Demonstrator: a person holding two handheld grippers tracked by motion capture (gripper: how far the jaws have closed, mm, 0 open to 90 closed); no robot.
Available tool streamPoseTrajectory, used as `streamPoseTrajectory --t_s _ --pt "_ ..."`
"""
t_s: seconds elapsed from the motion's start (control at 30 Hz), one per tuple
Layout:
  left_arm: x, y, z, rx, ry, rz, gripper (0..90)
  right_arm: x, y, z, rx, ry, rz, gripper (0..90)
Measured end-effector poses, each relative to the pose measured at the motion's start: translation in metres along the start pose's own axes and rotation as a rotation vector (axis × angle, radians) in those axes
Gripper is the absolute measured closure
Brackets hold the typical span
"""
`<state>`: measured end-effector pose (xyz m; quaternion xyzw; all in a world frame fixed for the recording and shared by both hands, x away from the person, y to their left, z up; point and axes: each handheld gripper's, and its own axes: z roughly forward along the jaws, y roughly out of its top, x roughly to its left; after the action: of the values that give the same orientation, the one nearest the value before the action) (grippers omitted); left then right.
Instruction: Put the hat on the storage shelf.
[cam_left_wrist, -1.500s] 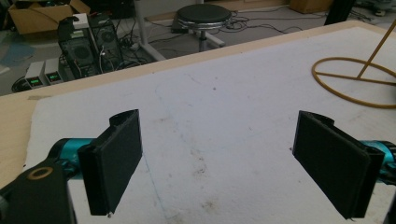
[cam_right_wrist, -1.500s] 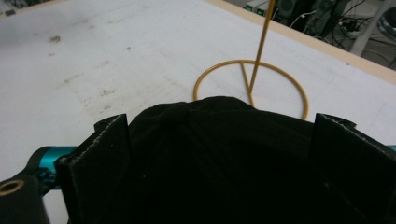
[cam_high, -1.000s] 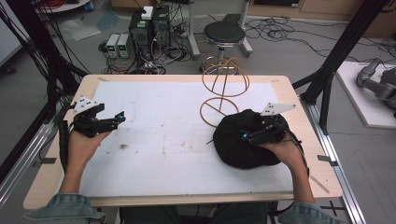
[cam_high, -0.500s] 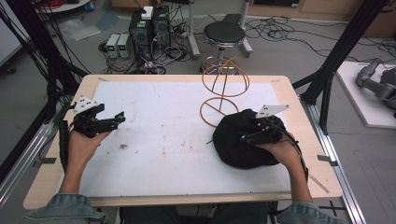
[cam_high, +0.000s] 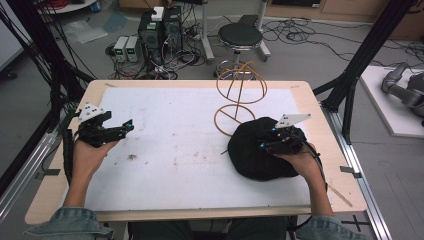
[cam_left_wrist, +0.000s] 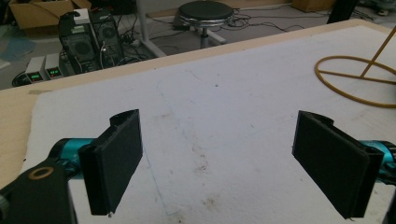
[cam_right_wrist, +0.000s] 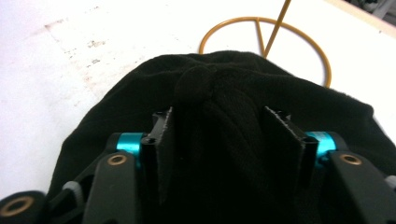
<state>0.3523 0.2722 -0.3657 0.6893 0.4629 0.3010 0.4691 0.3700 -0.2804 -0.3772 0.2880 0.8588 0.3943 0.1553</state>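
**Soft black hat gathered between the jaws**

The left hand-held gripper (cam_high: 117, 131) rests over the left part of the table (cam_high: 165, 125) with its jaws spread wide and nothing between them; only the bare white surface lies ahead of it.

Well apart to its right, the right hand-held gripper (cam_right_wrist: 217, 135) sits on top of the black knitted hat (cam_right_wrist: 224, 93). Its jaws have just been closing, and a raised fold of the knit now stands bunched between them, the pads pressing its sides. The hat looks light, limp and not fragile, so it will likely sag and stretch when lifted. That bunched fold near the crown seems the best hold. Just beyond the hat stands the yellow wire stand (cam_high: 240, 95).
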Motion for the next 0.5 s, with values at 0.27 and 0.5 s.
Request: streamPoseTrajectory --t_s 0.27,0.5 --pt "-0.0004 0.0000 0.0002 -0.003 -0.002 -0.001 16.6 0.0018 0.0006 -0.0017 0.008 -0.015 -0.018 60.5" --pt "0.0002 0.0002 -0.0003 -0.003 -0.002 -0.002 16.6 0.0048 0.0018 -0.0037 0.005 -0.033 -0.051 72.2"
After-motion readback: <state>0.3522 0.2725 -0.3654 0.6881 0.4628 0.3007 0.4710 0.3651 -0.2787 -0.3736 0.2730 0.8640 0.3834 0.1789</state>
